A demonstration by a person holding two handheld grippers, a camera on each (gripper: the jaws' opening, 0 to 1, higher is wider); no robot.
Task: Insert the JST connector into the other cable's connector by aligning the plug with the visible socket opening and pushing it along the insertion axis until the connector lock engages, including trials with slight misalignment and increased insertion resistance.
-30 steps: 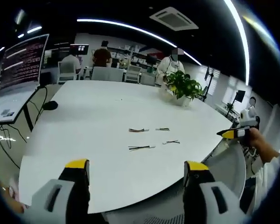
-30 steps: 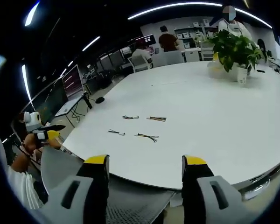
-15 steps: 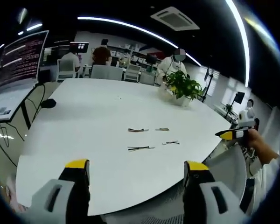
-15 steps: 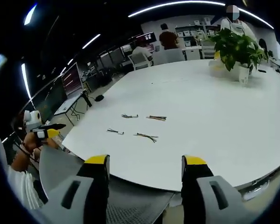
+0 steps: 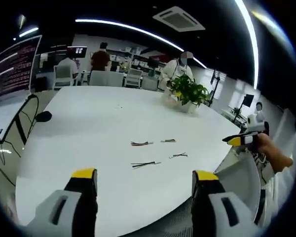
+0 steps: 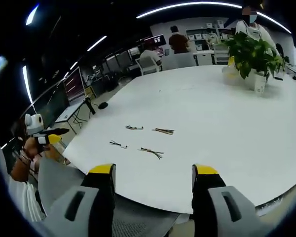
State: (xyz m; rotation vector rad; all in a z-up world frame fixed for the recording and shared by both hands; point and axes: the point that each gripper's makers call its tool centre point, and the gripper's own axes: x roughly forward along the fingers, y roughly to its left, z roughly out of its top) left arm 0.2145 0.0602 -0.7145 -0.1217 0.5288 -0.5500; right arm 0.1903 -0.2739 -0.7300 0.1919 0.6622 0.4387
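I take the white table (image 5: 89, 128) as my landmark. In the left gripper view, my left gripper (image 5: 144, 177) hangs off the near edge of the table with its yellow-tipped jaws spread wide apart and nothing between them. In the right gripper view, my right gripper (image 6: 153, 173) sits likewise off the table's edge, jaws wide apart and empty.

Four short cable pieces lie loose on the table top, near its middle and toward the edge facing me, none touching another as far as I can tell. In the left gripper view they are: the nearest cable (image 5: 145, 164), a small cable (image 5: 178, 155) to its right, a multicoloured cable (image 5: 141, 143) beyond it, and a further cable (image 5: 168, 140) beside that. In the right gripper view the same cluster reads as (image 6: 151, 151), (image 6: 117, 144), (image 6: 163, 131) and (image 6: 134, 128). The connectors on them are too small for me to tell plug from socket.

A potted plant (image 5: 188, 92) stands on the far side of the table, well apart from the cables. A computer mouse (image 5: 43, 116) lies near the table's left edge in the left gripper view. Each gripper also shows in the other's view, held in a hand beyond the table edge. People (image 5: 99, 60) sit past the far side of the table.
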